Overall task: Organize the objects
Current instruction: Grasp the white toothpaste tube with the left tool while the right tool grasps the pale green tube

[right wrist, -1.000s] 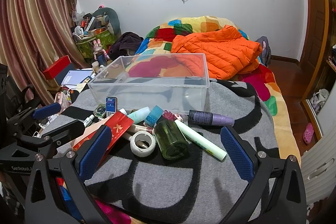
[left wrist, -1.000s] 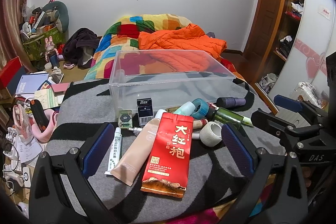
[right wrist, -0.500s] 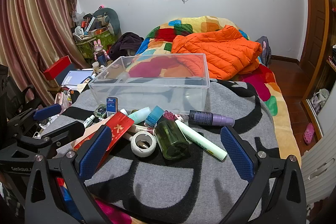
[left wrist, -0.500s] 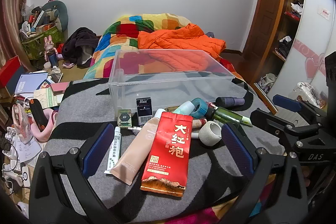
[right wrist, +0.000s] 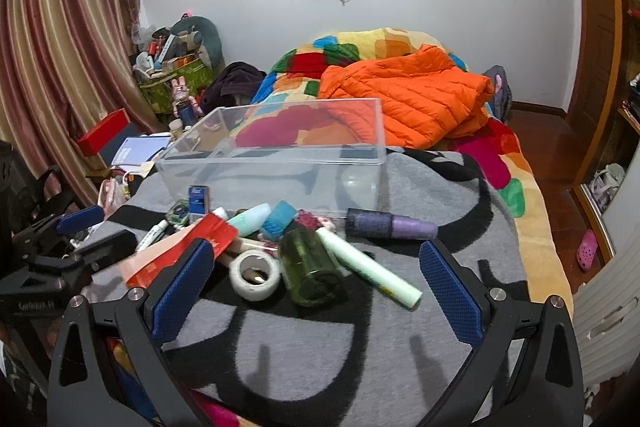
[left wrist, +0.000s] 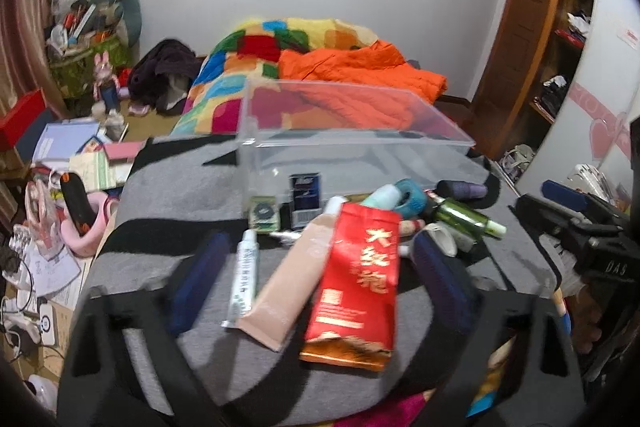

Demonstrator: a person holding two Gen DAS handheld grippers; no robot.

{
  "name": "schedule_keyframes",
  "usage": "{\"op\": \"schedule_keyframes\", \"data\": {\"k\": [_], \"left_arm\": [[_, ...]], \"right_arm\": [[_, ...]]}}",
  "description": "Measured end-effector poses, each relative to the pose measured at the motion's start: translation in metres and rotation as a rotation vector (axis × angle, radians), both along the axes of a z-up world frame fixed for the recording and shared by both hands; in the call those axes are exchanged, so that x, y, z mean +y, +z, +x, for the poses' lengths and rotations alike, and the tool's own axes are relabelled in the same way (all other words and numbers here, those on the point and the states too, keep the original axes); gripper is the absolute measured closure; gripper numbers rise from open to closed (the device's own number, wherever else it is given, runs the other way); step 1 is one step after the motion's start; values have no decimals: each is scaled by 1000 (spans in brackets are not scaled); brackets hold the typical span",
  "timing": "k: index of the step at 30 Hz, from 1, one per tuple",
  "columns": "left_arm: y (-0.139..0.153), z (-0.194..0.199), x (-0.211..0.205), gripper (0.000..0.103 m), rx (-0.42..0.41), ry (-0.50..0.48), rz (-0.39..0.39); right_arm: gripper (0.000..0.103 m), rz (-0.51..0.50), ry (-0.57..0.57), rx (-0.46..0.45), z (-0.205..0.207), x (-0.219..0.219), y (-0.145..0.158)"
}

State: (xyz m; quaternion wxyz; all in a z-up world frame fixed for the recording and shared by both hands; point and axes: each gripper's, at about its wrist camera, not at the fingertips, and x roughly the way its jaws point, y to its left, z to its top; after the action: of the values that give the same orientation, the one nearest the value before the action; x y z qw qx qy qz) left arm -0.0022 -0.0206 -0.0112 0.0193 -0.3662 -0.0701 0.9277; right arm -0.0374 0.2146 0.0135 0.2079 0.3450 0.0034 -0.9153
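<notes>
Clutter heaped on grey blanket (right wrist: 400, 359) of bed, just before empty clear bin (right wrist: 276, 163). Left gripper (left wrist: 316, 275) spread wide, straddling red packet (left wrist: 358, 287) and beige tube (left wrist: 288, 287); right gripper (right wrist: 316, 295) released, empty, over green bottle (right wrist: 310, 273). Best lowered squarely, closing on one item only.

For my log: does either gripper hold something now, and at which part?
Nothing is held. The left gripper and the right gripper are both open above the pile.
</notes>
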Motion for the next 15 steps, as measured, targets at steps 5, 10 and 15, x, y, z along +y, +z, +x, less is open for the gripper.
{"op": "schedule_keyframes", "data": {"k": [5, 10, 15], "left_arm": [[-14, -13, -26, 22, -56, 59, 19], [-25, -29, -35, 31, -100, 75, -17], [-41, -29, -39, 42, -147, 77, -26]], "right_arm": [[18, 2, -39, -30, -16, 17, -9], [32, 18, -58, -75, -31, 29, -24], [48, 24, -51, -134, -44, 35, -44]]}}
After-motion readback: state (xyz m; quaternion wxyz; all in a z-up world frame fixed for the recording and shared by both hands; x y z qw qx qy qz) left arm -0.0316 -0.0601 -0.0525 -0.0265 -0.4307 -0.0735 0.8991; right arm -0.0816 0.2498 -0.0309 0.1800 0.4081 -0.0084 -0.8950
